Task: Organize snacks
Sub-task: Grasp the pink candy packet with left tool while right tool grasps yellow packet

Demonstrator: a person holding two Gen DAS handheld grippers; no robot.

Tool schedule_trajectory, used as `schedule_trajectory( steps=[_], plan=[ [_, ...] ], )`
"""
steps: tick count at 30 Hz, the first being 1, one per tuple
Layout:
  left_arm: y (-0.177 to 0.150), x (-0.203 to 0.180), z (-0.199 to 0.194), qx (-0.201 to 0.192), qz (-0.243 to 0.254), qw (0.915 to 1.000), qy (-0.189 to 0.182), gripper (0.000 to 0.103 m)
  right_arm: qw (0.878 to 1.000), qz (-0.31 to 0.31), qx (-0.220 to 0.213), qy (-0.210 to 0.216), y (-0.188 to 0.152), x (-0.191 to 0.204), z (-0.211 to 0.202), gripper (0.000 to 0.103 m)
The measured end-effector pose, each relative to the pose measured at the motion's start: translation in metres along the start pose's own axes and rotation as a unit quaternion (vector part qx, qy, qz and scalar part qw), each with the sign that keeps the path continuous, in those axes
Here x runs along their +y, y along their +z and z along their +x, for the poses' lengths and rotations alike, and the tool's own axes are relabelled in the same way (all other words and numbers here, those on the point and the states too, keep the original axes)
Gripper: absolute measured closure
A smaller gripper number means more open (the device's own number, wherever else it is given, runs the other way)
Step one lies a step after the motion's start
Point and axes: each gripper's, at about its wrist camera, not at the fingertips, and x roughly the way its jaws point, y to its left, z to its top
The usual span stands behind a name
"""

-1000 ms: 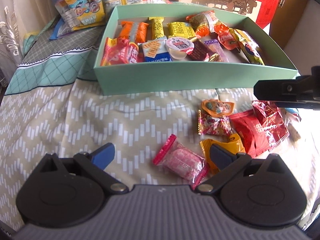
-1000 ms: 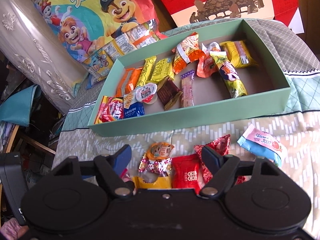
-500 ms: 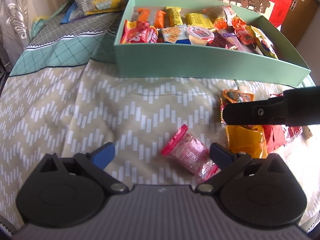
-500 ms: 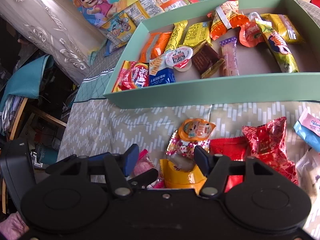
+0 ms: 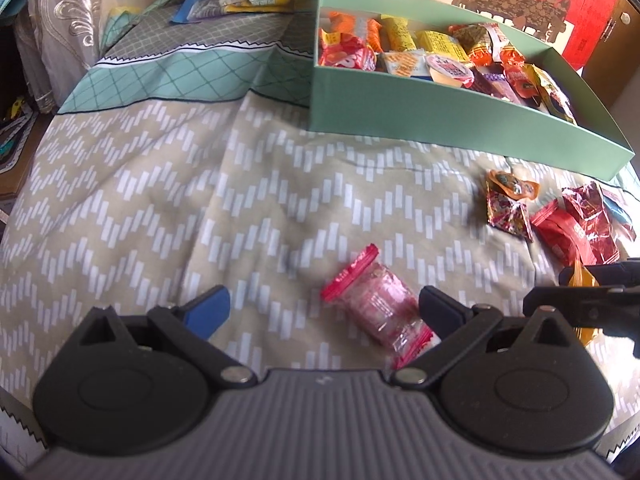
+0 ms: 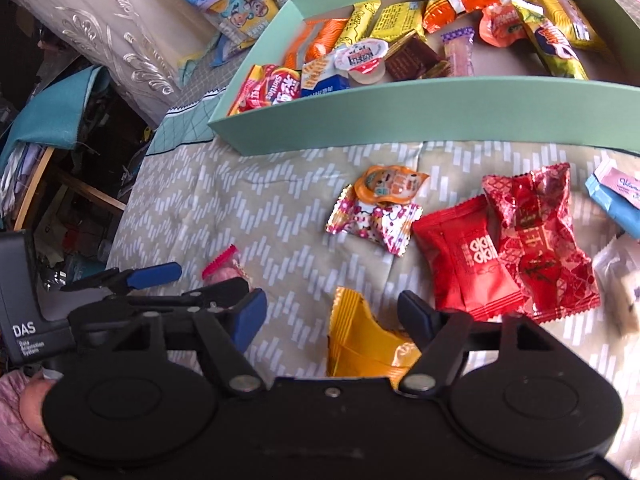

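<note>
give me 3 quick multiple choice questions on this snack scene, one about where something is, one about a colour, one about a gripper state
1. Where does the pink snack packet lie?
A. in the box
B. on the cloth between the left gripper's fingers
C. on a chair

2. What colour is the box?
A. mint green
B. black
C. purple

3. How does the right gripper stand?
A. shut on a red packet
B. shut on nothing
C. open over the yellow packet

Answers: 1 B, the packet rests on the cloth, fingers either side. 2 A, its walls are mint green. 3 C, fingers stand apart, clear of the packet.

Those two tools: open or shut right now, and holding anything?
Left tool: open, holding nothing.
Right tool: open, just widened; gold wrapper between its fingers, ungripped.
</note>
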Motion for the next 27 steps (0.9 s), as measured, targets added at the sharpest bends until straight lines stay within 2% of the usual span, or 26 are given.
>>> schedule_trajectory(
  steps=[3, 5, 7, 10, 14, 20, 22, 25, 27],
  plan=[
    [-0.001, -0.006, -0.005, -0.006, 0.011, 0.9998, -0.012, 0.02, 0.999, -0.033, -0.005, -0.015, -0.009, 0.009, -0.007, 0.017],
    [0.0, -0.012, -0.007, -0.011, 0.02, 0.9994, -0.025, 0.042, 0.999, -0.033, -0.01, -0.018, -0.012, 0.008, -0.013, 0.017],
    [0.001, -0.021, -0.009, -0.016, 0.038, 0.9986, -0.032, 0.055, 0.999, -0.026, -0.017, -0.017, -0.013, 0.004, -0.019, 0.017],
    [0.001, -0.034, -0.009, -0.018, 0.062, 0.9963, -0.057, 0.061, 0.999, -0.019, -0.02, -0.018, -0.015, -0.001, -0.024, 0.017],
    [-0.002, -0.043, -0.009, -0.016, 0.079, 0.994, -0.074, 0.06, 0.999, -0.021, -0.019, -0.02, -0.022, -0.004, -0.029, 0.017],
    [-0.004, -0.036, -0.011, -0.014, 0.066, 0.9963, -0.053, 0.05, 0.999, -0.008, -0.03, -0.031, -0.027, -0.012, -0.033, 0.017],
    [-0.005, -0.036, -0.012, -0.013, 0.065, 0.9969, -0.043, 0.04, 0.999, -0.007, -0.032, -0.035, -0.029, -0.014, -0.034, 0.017],
    [-0.008, -0.035, -0.013, -0.008, 0.061, 0.9971, -0.044, 0.039, 0.998, -0.017, -0.034, -0.042, -0.036, -0.013, -0.034, 0.017],
    [-0.012, -0.036, -0.013, -0.003, 0.058, 0.9972, -0.048, 0.039, 0.998, -0.032, -0.035, -0.052, -0.041, -0.01, -0.032, 0.025]
  ],
)
